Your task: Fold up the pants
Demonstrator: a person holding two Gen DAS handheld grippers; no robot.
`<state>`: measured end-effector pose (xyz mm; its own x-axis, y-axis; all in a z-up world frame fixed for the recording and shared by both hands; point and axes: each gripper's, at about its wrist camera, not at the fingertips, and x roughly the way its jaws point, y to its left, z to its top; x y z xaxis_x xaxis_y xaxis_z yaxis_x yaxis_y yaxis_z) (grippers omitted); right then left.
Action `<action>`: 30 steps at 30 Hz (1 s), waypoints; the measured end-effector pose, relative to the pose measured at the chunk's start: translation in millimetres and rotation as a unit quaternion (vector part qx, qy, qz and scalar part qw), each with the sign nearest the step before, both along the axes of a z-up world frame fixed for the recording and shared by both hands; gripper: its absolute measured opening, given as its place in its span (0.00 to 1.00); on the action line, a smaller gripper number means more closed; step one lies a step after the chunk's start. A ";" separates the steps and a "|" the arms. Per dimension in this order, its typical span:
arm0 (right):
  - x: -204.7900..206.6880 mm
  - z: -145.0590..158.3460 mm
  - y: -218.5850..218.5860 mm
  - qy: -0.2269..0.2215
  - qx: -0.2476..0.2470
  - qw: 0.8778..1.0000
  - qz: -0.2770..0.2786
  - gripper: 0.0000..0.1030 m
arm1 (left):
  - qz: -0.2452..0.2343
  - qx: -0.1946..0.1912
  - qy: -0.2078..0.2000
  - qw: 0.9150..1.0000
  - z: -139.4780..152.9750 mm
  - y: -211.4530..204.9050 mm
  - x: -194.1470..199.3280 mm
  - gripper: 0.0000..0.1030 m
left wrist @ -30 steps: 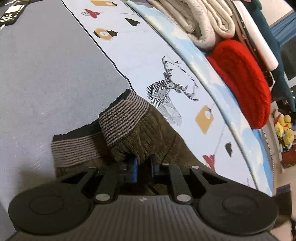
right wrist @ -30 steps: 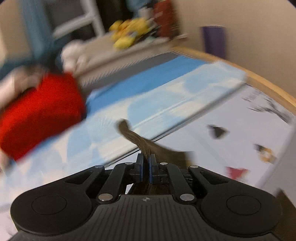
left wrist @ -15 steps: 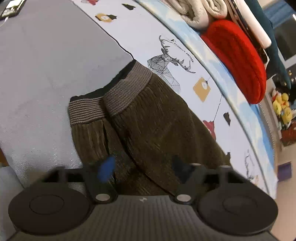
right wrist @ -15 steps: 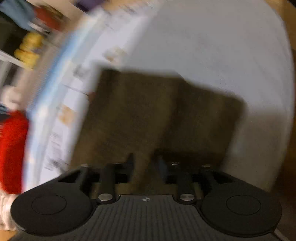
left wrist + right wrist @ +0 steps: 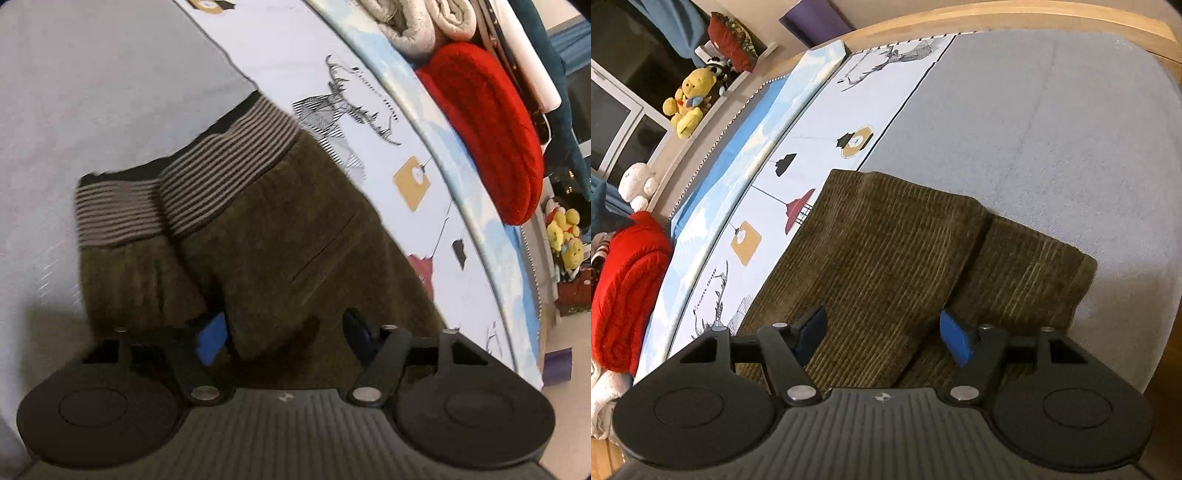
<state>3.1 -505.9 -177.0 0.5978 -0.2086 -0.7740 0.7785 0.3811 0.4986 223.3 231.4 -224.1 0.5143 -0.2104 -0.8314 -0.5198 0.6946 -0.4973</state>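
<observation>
Dark olive corduroy pants (image 5: 280, 251) lie folded lengthwise on the grey bed cover, one half over the other. The striped waistband (image 5: 207, 184) shows at the far end in the left wrist view. My left gripper (image 5: 284, 332) is open and empty just above the pants' near part. In the right wrist view the pants (image 5: 894, 266) show their folded leg end, the top layer offset from the lower one. My right gripper (image 5: 882, 336) is open and empty over the edge of the top layer.
A white printed sheet (image 5: 332, 74) and a blue sheet (image 5: 738, 155) run along the far side. A red knitted blanket (image 5: 487, 129) and rolled beige towels (image 5: 413, 22) lie beyond. Plush toys (image 5: 687, 103) sit on a ledge. The wooden bed edge (image 5: 1034, 18) curves behind.
Both grippers were shut on the pants a second ago; they have opened, let go and drawn back. The pants now lie flat, folded in half.
</observation>
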 end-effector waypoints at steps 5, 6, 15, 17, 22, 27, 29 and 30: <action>0.6 -1.4 -0.6 0.000 0.001 1.000 -0.003 0.68 | 0.020 0.003 0.027 0.999 -13.1 -1.8 7.9 0.69; -0.2 -1.8 -1.9 -0.003 0.001 1.000 -0.006 0.68 | 0.018 0.011 0.016 1.000 -13.0 -4.8 4.3 0.69; -12.9 -28.9 -35.7 -0.009 0.034 0.993 -0.111 0.68 | 0.016 0.027 0.015 0.999 -13.1 -20.3 12.7 0.89; -5.5 -37.7 -45.1 -0.013 0.035 0.994 -0.104 0.68 | 0.022 0.018 0.023 0.999 -13.1 -19.2 17.8 0.91; 14.5 -47.0 -54.9 0.015 -0.004 0.994 -0.106 0.37 | 0.049 0.046 0.058 0.996 3.1 -14.6 24.9 0.17; 56.2 -5.0 -51.6 0.031 -0.043 0.996 -0.074 0.09 | 0.047 0.038 0.007 0.998 66.6 -4.7 32.2 0.14; 82.2 20.9 -51.2 0.028 -0.056 0.996 -0.064 0.09 | 0.029 0.034 -0.008 0.999 92.1 -3.1 43.1 0.14; 94.5 35.6 -50.3 0.023 -0.066 0.996 -0.057 0.09 | 0.023 0.038 -0.012 0.999 104.6 -2.4 47.8 0.14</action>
<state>97.6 -556.2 -141.3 0.5290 -0.3751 -0.7612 0.8413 0.3496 0.4123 271.0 229.1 -119.5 0.5426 -0.1224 -0.8311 -0.5406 0.7064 -0.4570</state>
